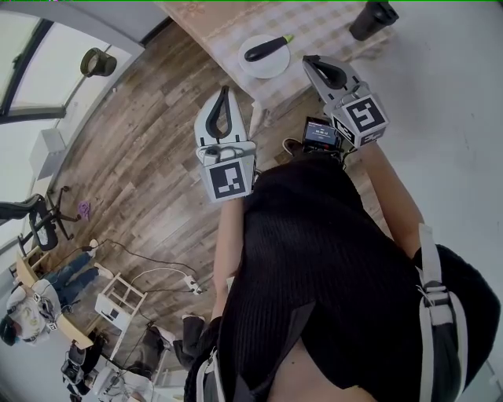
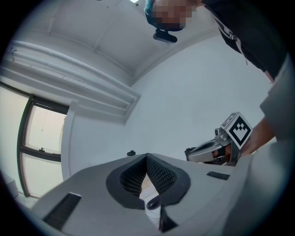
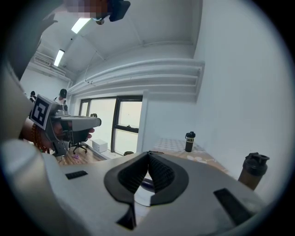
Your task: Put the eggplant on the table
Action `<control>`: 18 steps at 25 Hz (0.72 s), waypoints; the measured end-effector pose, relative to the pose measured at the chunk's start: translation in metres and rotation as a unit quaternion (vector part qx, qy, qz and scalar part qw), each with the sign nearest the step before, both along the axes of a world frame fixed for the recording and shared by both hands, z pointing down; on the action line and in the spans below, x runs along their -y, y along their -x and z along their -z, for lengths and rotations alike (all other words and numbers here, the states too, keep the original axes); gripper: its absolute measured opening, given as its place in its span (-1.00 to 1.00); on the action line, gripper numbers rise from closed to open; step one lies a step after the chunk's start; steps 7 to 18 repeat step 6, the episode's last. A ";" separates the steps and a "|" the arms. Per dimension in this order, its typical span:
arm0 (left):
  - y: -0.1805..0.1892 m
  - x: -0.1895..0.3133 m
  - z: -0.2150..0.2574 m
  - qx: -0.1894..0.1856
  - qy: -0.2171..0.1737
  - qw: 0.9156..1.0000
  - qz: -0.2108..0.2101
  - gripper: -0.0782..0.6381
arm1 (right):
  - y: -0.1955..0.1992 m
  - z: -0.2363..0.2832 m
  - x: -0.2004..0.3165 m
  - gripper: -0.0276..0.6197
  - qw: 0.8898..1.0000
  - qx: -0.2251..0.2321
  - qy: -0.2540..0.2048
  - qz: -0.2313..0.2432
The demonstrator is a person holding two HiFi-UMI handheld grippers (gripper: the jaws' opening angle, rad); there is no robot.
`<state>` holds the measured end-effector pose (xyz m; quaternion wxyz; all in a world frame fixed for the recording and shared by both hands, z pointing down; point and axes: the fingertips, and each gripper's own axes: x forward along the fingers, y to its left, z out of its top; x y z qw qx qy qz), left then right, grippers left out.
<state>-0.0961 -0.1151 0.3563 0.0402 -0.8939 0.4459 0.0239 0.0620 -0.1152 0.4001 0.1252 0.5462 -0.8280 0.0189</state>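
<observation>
A dark purple eggplant with a green stem lies on a white plate on the checked tablecloth at the top of the head view. My left gripper is held over the wooden floor short of the table's edge, jaws shut and empty. My right gripper hovers just right of the plate, also shut with nothing in it. In the right gripper view, a sliver of the plate and the eggplant shows under the closed jaws. The left gripper view's jaws meet at their tips.
A dark tumbler stands on the table's far right, and a black bottle stands further back. The table's edge and leg lie between the grippers. An office chair and cables sit on the floor at left.
</observation>
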 end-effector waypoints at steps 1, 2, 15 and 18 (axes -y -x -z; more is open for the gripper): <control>0.003 0.000 -0.001 -0.001 0.001 1.000 0.001 -0.78 | 0.002 0.000 0.000 -0.91 1.000 -0.001 -0.001 -0.001; 0.006 0.000 -0.001 -0.001 0.003 1.000 0.003 -0.78 | 0.003 -0.001 0.000 -0.91 1.000 -0.002 0.000 -0.002; 0.020 0.002 -0.001 -0.002 0.007 1.000 0.007 -0.78 | 0.011 -0.002 0.002 -0.91 1.000 -0.001 0.004 -0.004; 0.020 0.002 -0.001 -0.002 0.007 1.000 0.007 -0.78 | 0.011 -0.002 0.002 -0.91 1.000 -0.001 0.004 -0.004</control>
